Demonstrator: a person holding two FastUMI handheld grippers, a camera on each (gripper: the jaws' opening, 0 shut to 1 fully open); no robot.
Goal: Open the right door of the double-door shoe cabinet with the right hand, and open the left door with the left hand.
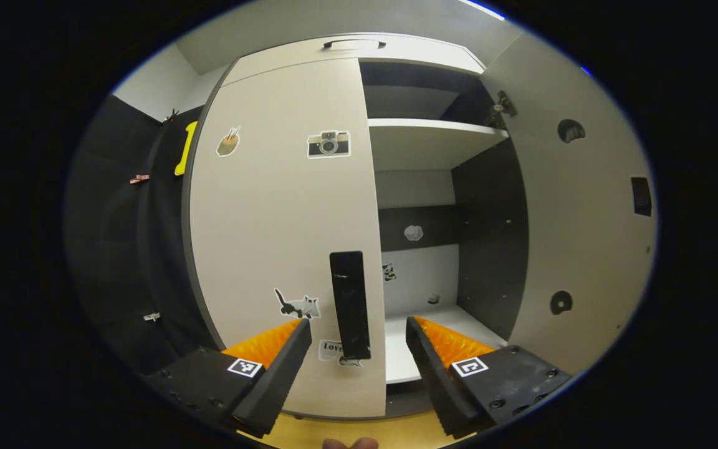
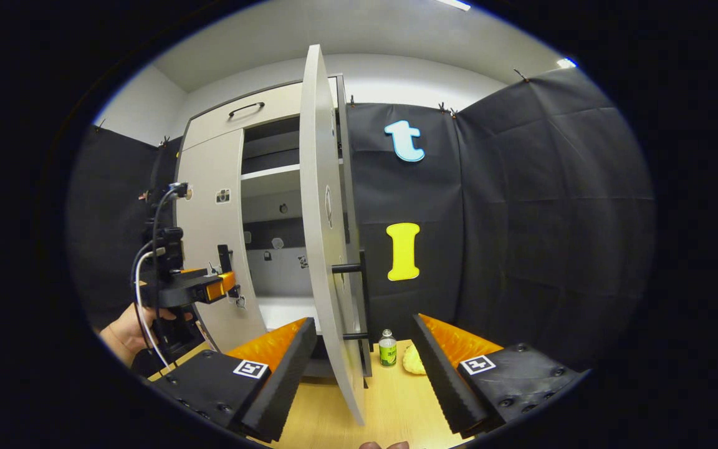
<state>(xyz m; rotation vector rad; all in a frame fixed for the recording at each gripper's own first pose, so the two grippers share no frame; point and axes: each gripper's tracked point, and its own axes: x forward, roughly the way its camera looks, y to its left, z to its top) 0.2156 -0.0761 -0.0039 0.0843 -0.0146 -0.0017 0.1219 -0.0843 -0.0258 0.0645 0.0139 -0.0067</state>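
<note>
The shoe cabinet's left door point(image 1: 272, 206) is closed, with stickers on its pale face and a tall black handle point(image 1: 349, 305) near its right edge. My left gripper point(image 1: 359, 340) is open, and the handle stands between and just ahead of its fingers, untouched. The right door point(image 1: 583, 218) is swung wide, baring the shelves point(image 1: 434, 128). In the right gripper view that right door point(image 2: 325, 237) stands edge-on, its black handle point(image 2: 362, 299) on the outer side. My right gripper point(image 2: 362, 337) is open astride the door's lower edge. The left gripper point(image 2: 212, 288), held by a hand point(image 2: 123, 333), hovers at the left door point(image 2: 209, 206).
A small green-labelled bottle point(image 2: 387, 348) and a yellowish lump point(image 2: 414, 360) sit on the wooden floor point(image 2: 390, 405) to the right of the open door. Black cloth walls point(image 2: 521, 218) close in the booth. A drawer front with a handle point(image 1: 353, 43) tops the cabinet.
</note>
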